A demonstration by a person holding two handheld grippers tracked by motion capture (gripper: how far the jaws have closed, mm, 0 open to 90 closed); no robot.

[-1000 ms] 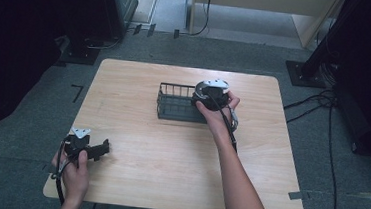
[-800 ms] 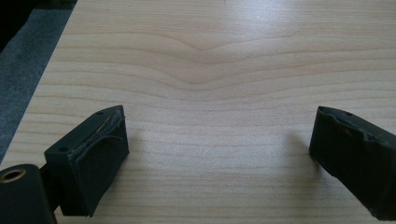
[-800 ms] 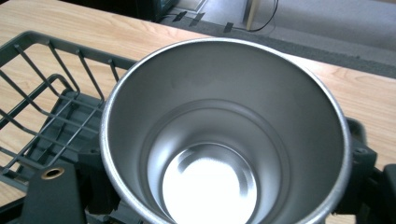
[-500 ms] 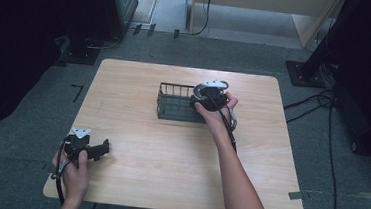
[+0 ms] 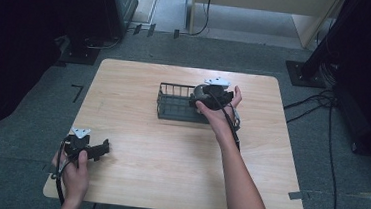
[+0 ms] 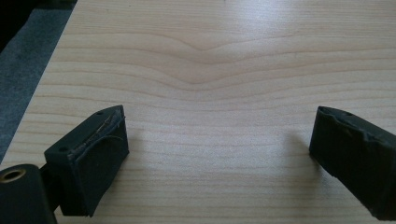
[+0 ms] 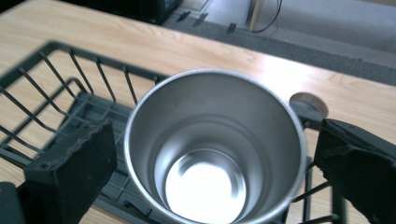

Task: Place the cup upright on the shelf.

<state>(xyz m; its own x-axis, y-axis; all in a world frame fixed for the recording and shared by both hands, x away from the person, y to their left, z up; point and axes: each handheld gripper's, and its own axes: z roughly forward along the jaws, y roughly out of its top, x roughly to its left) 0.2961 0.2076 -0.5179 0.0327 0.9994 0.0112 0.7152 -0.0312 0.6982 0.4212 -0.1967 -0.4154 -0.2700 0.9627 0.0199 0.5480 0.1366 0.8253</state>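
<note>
Steel cup [image 7: 212,149], shiny, empty, mouth up, between right gripper [image 7: 215,163] fingers [image 7: 70,177] over wire basket [image 5: 173,103]; grip unclear; left gripper [image 6: 219,158] spread wide above worktop [image 6: 210,70].

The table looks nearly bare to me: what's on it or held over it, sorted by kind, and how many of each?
Hand-held grippers: 2 (left gripper, right gripper)
Wire basket: 1
Metal cup: 1
Total: 4
</note>
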